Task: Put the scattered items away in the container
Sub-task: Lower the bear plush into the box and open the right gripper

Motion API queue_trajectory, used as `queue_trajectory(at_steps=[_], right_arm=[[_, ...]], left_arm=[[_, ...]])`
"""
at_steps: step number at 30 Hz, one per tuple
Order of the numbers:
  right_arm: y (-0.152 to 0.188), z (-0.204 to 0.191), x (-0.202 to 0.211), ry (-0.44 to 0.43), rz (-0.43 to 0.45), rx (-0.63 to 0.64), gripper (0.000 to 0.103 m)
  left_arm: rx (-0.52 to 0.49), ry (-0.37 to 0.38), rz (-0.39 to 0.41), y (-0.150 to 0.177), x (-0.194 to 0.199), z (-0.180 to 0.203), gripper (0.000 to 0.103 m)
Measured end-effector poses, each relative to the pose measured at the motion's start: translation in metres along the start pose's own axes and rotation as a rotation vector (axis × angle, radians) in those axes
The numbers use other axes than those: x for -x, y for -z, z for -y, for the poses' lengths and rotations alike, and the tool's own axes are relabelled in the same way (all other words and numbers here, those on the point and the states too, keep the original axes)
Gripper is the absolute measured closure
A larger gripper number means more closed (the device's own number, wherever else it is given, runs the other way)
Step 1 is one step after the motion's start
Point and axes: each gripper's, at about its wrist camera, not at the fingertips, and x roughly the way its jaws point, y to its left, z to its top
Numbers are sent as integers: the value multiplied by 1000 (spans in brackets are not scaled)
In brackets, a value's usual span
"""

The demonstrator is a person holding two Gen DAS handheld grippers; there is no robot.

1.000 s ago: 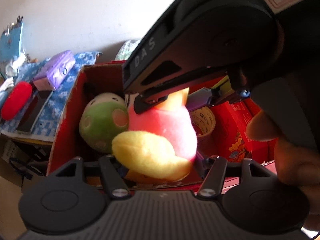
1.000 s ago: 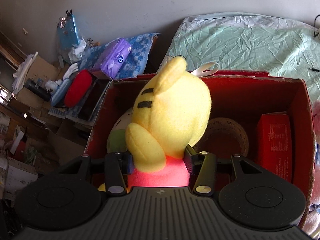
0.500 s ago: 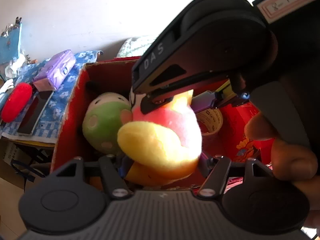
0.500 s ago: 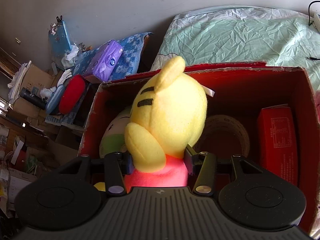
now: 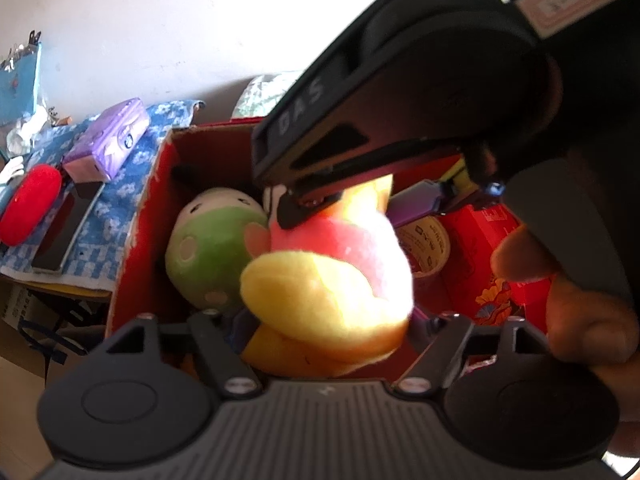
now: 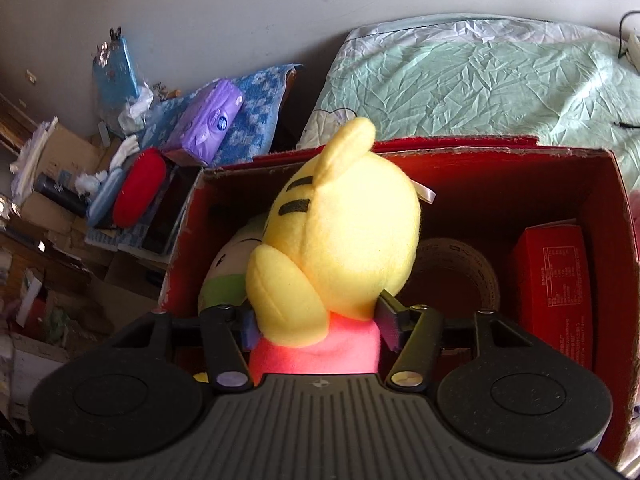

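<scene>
A yellow and pink plush toy (image 5: 328, 280) hangs over the open red cardboard box (image 5: 136, 240). It sits between the fingers of my left gripper (image 5: 328, 328), whose jaws are opening and stand just clear of its sides. In the right wrist view the same plush toy (image 6: 344, 240) is between the fingers of my right gripper (image 6: 316, 326), also opening, its pads close beside the pink body. The box (image 6: 480, 148) holds a green plush ball (image 6: 224, 284), a tape roll (image 6: 464, 272) and a red carton (image 6: 556, 288).
A person's hand (image 5: 580, 312) holds the right gripper's black body, which fills the upper right of the left wrist view. Left of the box, a blue cloth carries a purple tissue pack (image 6: 208, 120) and a red oval case (image 6: 138, 188). A green-sheeted bed (image 6: 480, 80) lies behind.
Both pairs of jaws have widened around the plush toy, which they earlier squeezed. The toy has sagged slightly and looks blurred in the left wrist view. Both hands stayed almost in place.
</scene>
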Motion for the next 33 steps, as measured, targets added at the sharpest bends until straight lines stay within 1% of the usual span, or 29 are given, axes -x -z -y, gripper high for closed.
queue_trajectory(at_steps=[3,7,8,9,10,11,13,16,19,22,25,29,33], right_arm=[[2,4,6,-22,12,-32,38],[7,4,21,-49,58,-53,40],[8,4,26,-54,72,-55,42],[9,4,30,-55,83,-53,49],[10,3,34,-56,94,-47,54],[10,3,37,-61,104,-44,56],[11,2,41,-73,118,-44,66],[12,1,41,-67,129,-44,67],[11,1,33,-68,120,-50,67],[10,-4,21,-49,112,-26,67],[11,-8,17,-35,124,-11,68],[13,-17,13,-7,135,50,68],[13,-13,15,-13,142,44,68]], left_arm=[[15,4,-2,0,0,-2,19],[42,11,-4,0,1,-7,16],[47,15,-4,0,1,-8,16],[49,16,-3,0,1,-8,16],[47,15,-2,0,1,-8,16],[42,13,0,0,0,-8,16],[31,7,6,1,0,-7,16],[35,7,4,2,0,-9,16],[44,13,-1,3,0,-13,15],[46,12,-6,3,0,-13,14],[30,4,-5,4,-1,-12,14],[31,4,-4,3,-3,-13,13],[39,-1,-16,2,-5,-13,10]])
